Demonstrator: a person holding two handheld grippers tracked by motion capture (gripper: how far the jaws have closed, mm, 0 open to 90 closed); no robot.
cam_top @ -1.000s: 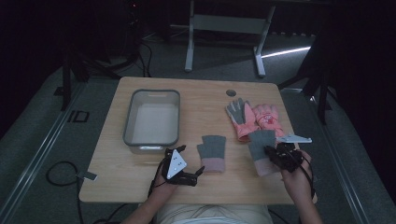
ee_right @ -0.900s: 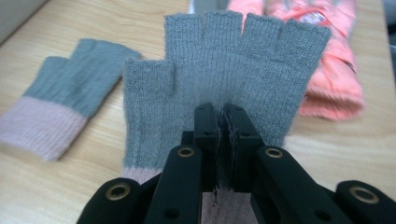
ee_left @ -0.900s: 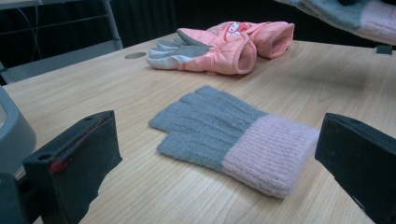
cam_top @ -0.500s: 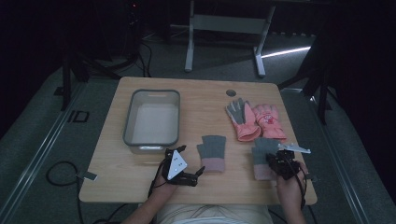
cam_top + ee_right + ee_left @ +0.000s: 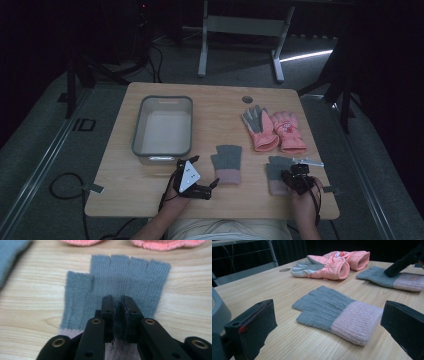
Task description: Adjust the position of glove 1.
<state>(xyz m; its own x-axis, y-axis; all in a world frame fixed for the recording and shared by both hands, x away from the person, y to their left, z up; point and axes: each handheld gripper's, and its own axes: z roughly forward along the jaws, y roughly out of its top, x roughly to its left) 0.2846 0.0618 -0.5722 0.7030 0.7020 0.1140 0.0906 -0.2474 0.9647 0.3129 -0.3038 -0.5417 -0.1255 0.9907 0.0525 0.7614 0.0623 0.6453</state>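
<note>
While pinching the right grey knit fingerless glove [image 5: 117, 287] for lifting, right claw [image 5: 117, 305] clamped; left claw [image 5: 329, 325] apart, idle.

White letters "ID" on the grey floor [image 5: 50, 150] left of the table [image 5: 220, 107], nothing else legible

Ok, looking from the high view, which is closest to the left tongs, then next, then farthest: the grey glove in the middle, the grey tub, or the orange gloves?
From the left tongs:
1. Middle grey glove, just to their right.
2. Grey tub, straight behind them.
3. Orange gloves, far back on the right.
</note>
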